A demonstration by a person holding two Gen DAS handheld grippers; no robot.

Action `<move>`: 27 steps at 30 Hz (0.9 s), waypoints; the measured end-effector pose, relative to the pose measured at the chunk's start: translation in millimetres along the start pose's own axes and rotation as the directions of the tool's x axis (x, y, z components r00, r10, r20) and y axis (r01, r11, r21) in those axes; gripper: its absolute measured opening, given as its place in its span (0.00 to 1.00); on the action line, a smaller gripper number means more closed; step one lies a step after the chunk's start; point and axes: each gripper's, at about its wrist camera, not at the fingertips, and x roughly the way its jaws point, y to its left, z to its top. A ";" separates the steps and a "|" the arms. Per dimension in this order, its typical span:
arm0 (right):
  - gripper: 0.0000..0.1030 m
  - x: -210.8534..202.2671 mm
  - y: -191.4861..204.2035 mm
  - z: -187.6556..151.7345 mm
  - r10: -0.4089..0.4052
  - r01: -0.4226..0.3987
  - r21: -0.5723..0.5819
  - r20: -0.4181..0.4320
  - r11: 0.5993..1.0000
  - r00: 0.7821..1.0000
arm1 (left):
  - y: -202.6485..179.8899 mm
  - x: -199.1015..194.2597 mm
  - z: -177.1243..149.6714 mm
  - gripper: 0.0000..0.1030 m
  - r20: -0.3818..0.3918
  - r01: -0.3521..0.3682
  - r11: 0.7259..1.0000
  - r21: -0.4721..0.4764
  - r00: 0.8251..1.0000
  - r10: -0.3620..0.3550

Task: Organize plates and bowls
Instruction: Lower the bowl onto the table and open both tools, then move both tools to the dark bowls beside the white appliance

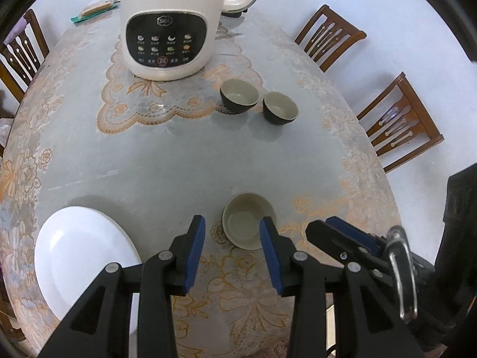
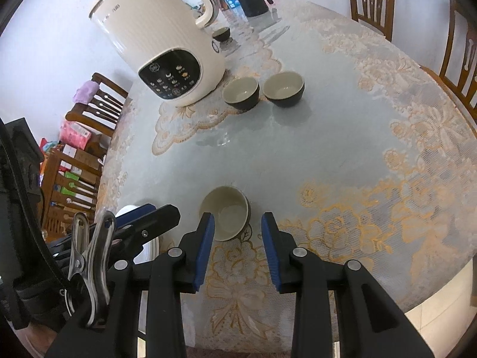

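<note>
Both the left tongs (image 1: 232,229) and right tongs (image 2: 238,226) are held partly open and empty above the counter's (image 1: 190,161) near edge. A bowl (image 1: 249,223) sits beneath, a white plate (image 1: 86,256) beside it, and two bowls (image 1: 258,101) mid-counter (seemingly awaiting stacking).

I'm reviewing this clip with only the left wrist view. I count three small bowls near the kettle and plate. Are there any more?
Observer: Yes, a fourth dark bowl sits behind the kettle, hidden from your view.
Operator: Is the right gripper holding anything?
Observer: No. The right gripper is open and empty, with the near bowl just beyond its fingertips.
Operator: What is off past the plate side?
Observer: A wooden rack stacked with boxes stands there.
</note>
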 end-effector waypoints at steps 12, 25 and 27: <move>0.33 -1.7 -24.3 29.9 0.008 -0.009 -0.017 -0.014 1.000 1.000 | -22.4 9.0 30.5 0.39 0.017 0.000 0.999 -0.042 1.000 0.000; 0.33 15.2 -62.7 77.2 0.052 -0.056 -0.059 -0.065 0.997 0.997 | -45.5 38.1 69.3 0.39 0.013 -0.030 0.991 -0.127 0.999 0.032; 0.33 19.6 -67.1 84.4 0.061 -0.066 -0.067 -0.074 0.996 0.995 | -48.3 44.2 75.0 0.39 0.010 -0.036 0.989 -0.141 0.999 0.038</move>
